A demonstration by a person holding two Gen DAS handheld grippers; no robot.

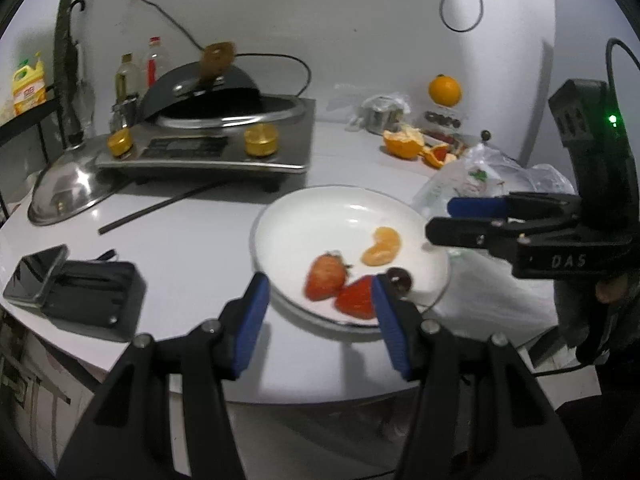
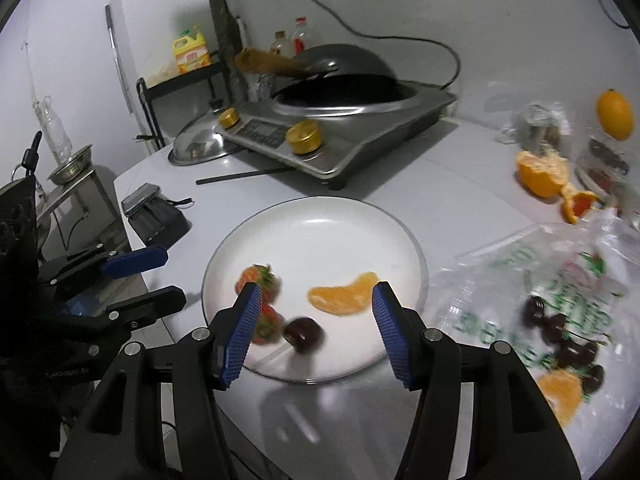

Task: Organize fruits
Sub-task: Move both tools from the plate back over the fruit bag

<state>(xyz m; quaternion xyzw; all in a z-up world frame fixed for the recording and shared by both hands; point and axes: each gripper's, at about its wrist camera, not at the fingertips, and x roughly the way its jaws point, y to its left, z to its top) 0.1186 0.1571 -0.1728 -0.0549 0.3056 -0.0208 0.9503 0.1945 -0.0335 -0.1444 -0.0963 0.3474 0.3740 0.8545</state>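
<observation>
A white plate (image 1: 320,220) (image 2: 320,240) on the white table holds a whole strawberry (image 1: 324,282) (image 2: 258,280), a cut strawberry (image 1: 356,298) (image 2: 268,326), an orange segment (image 1: 382,246) (image 2: 344,300) and a dark cherry (image 1: 400,280) (image 2: 304,334). My left gripper (image 1: 320,320) (image 2: 172,278) hangs open over the plate's near-left rim with nothing between its blue pads. Above the near side of the plate, my right gripper (image 2: 316,320) (image 1: 440,219) is open and empty too, with the cherry lying on the plate below it.
A clear plastic bag (image 2: 540,280) with several cherries (image 2: 560,336) and an orange segment (image 2: 560,396) lies right of the plate. Peeled orange (image 1: 402,142) and a whole orange (image 1: 444,90) sit behind. Cooker with wok (image 1: 216,140), steel lid (image 1: 68,192), chopstick (image 1: 160,208), phone on black box (image 1: 80,288) stand left.
</observation>
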